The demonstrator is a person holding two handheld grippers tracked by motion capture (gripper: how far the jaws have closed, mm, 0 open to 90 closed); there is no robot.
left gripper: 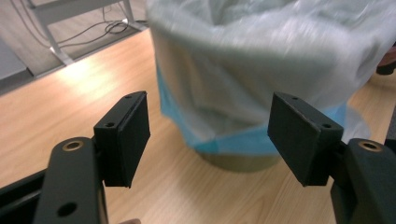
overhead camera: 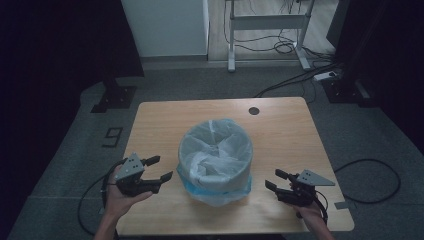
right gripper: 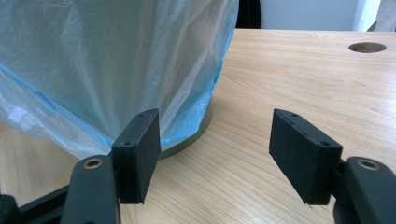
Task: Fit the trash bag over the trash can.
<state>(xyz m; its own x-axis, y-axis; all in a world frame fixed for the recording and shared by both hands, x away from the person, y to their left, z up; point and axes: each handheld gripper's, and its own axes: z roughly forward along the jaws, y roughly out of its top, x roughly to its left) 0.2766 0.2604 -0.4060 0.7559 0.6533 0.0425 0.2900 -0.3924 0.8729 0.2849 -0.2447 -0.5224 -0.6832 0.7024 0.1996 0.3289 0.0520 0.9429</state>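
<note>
The left gripper (overhead camera: 156, 168) is being held beside the bin (overhead camera: 216, 160), jaws released and empty, aimed at the bag (overhead camera: 215, 145) overhang. The bin is standing mid-bench (overhead camera: 280, 135). The right gripper (overhead camera: 274, 179) is being kept opposite, jaws likewise released, flanking it for a two-sided grasp.

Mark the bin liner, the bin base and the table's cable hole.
bin liner (overhead camera: 215, 150), high view, on the pale plastic lining the inside.
bin base (right gripper: 187, 142), right gripper view, on the bare wall below the liner's hem.
cable hole (overhead camera: 254, 110), high view, on the dark round opening in the tabletop.
</note>
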